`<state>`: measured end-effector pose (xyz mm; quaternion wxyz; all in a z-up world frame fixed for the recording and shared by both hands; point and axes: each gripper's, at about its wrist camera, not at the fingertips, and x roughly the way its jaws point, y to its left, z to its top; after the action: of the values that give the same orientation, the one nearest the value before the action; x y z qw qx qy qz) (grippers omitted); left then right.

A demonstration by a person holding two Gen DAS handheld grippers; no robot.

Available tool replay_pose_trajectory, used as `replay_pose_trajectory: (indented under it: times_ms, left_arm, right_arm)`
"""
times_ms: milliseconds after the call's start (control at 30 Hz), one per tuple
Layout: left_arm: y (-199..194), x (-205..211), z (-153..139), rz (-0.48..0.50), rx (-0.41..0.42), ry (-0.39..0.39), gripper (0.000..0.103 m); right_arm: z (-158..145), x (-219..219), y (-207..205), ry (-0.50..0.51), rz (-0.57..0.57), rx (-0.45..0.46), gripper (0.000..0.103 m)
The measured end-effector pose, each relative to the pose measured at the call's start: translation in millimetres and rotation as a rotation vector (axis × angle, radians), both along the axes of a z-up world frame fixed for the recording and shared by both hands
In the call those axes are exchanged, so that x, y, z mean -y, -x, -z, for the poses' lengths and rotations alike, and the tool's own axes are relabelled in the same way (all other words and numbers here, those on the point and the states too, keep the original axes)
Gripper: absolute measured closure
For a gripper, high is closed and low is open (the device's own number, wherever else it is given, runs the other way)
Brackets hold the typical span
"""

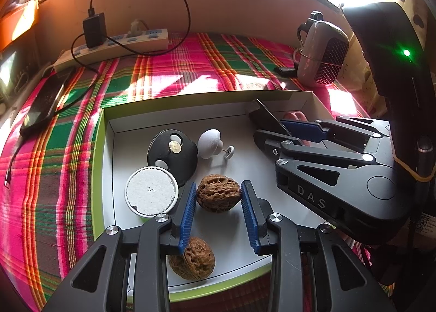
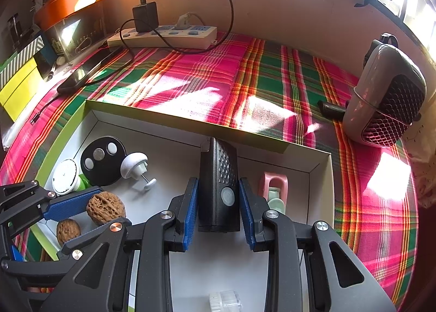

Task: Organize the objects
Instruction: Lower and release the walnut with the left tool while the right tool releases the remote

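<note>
Here the left gripper clamps a walnut while the right gripper clamps a black device.

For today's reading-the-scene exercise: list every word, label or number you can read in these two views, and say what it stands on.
"DAS": raised letters on the black plastic right gripper.
White sticker at the right edge of the left wrist view: print too small to read.
Gold coin on the black round disc: markings blurred.
</note>
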<state>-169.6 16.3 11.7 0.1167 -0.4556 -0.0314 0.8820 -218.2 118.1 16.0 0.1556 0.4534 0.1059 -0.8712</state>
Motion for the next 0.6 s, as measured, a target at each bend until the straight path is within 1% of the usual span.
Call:
replay_pose_trajectory:
  times_ms: [233, 300, 367, 600]
  left_arm:
    - [0.1, 0.0, -0.1, -0.001, 0.002, 0.001, 0.071]
    - [-0.1, -0.3, -0.2, -0.001, 0.002, 0.002, 0.071]
    - [-0.2, -0.2, -0.2, -0.003, 0.003, 0.002, 0.071]
    - [-1.1, 0.6, 1.2, -0.003, 0.002, 0.005, 0.071]
  right_arm:
    - [-0.4, -0.8, 0.2, 0.003, 0.007, 0.002, 0.072]
    - [-0.3, -1.0, 0.1, 0.006, 0.005, 0.003, 0.07]
    - [0.1, -0.8, -2.1, 0.009, 0.007, 0.002, 0.065]
    - [-0.6, 0.3, -5.2, 0.006, 0.008, 0.001, 0.064]
